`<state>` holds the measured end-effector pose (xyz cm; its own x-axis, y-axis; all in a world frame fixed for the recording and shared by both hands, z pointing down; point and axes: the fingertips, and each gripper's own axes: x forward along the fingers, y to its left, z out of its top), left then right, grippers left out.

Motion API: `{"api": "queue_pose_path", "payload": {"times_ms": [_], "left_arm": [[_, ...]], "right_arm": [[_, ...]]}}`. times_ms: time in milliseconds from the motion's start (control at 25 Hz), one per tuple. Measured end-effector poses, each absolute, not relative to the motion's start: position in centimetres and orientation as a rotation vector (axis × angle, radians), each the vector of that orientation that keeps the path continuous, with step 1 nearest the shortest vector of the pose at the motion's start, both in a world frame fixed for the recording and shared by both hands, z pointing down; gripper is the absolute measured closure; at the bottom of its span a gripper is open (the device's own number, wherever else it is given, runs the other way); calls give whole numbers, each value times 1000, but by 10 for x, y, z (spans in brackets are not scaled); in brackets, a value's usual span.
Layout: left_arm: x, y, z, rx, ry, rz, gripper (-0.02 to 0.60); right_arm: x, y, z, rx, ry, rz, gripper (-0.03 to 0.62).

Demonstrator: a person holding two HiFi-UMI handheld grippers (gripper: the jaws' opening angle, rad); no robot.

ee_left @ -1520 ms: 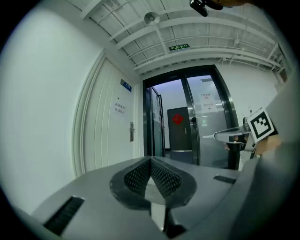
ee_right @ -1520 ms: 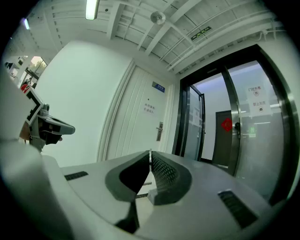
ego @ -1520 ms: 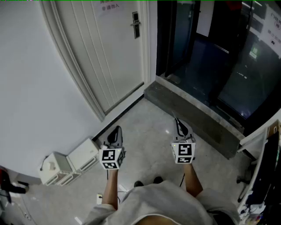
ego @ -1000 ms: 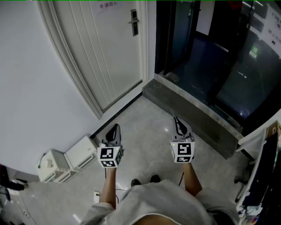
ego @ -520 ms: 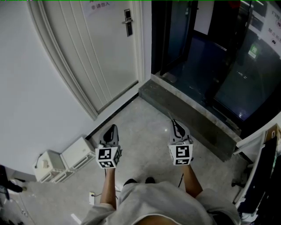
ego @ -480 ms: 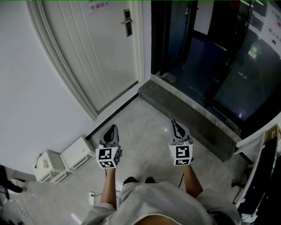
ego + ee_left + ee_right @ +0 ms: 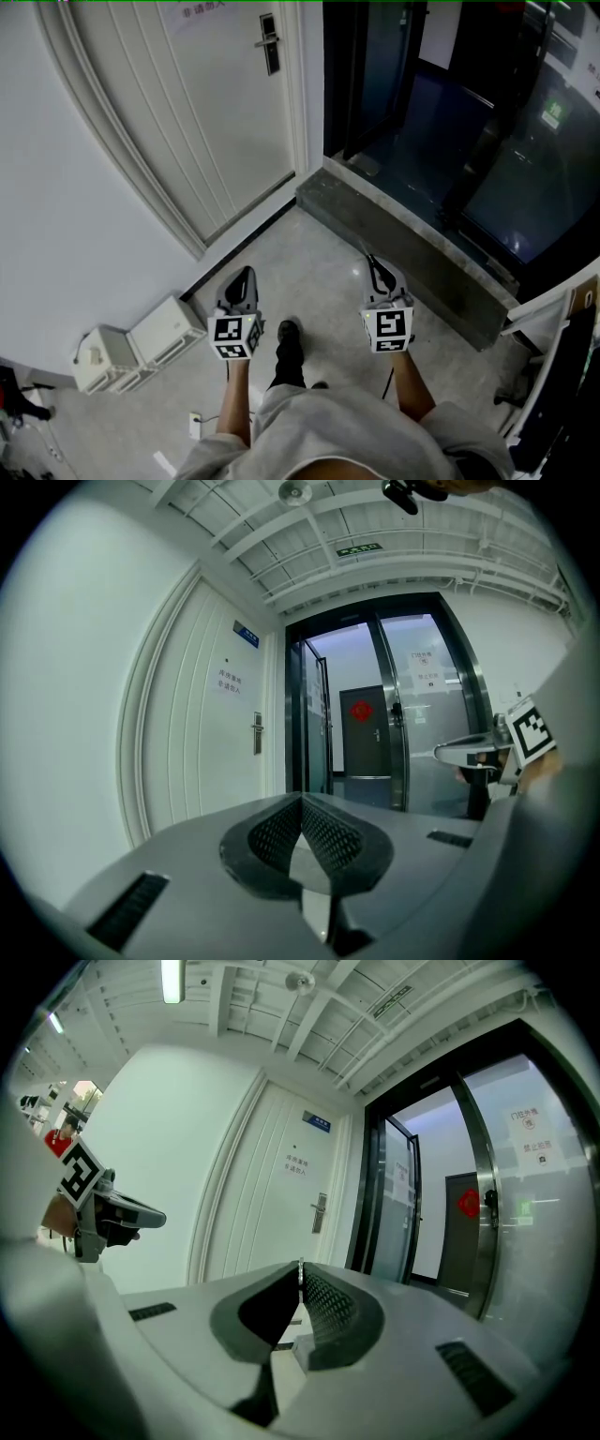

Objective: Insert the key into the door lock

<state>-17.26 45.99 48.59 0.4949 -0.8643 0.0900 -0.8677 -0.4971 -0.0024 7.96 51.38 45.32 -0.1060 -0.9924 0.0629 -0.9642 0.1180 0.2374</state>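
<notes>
only in the right gripper view is the key (image 7: 300,1271) made out, a thin metal edge clamped at the tips of the right gripper (image 7: 301,1284). the left gripper (image 7: 302,803) is seen pressed together on nothing. the door lock (image 7: 267,42) sits high on the white door (image 7: 206,112), well apart from both grippers. in the head view bare floor (image 7: 309,253) is shown before the door, with a grey step (image 7: 403,239) right of it and white boxes (image 7: 141,337) left of it.

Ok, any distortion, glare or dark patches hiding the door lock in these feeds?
Head view: wide-angle bends the door frame; lock small but lit; glass doorway dark with reflections. Left gripper view: fisheye, black corners, lock clear. Right gripper view: same fisheye, lock clear, ceiling lamp glaring.
</notes>
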Motion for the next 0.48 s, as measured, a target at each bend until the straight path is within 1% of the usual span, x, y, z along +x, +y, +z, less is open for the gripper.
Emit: {"api": "queue_pose_path", "payload": {"times_ms": [240,480], "left_arm": [[-166,395,495,2660,-1534,136,563],[-158,282,493,2698,-1508,67,563]], "right_arm": [[82,447,461,1946,-2174,-205,565],[82,339,449,1951,-2158,-254,565]]}}
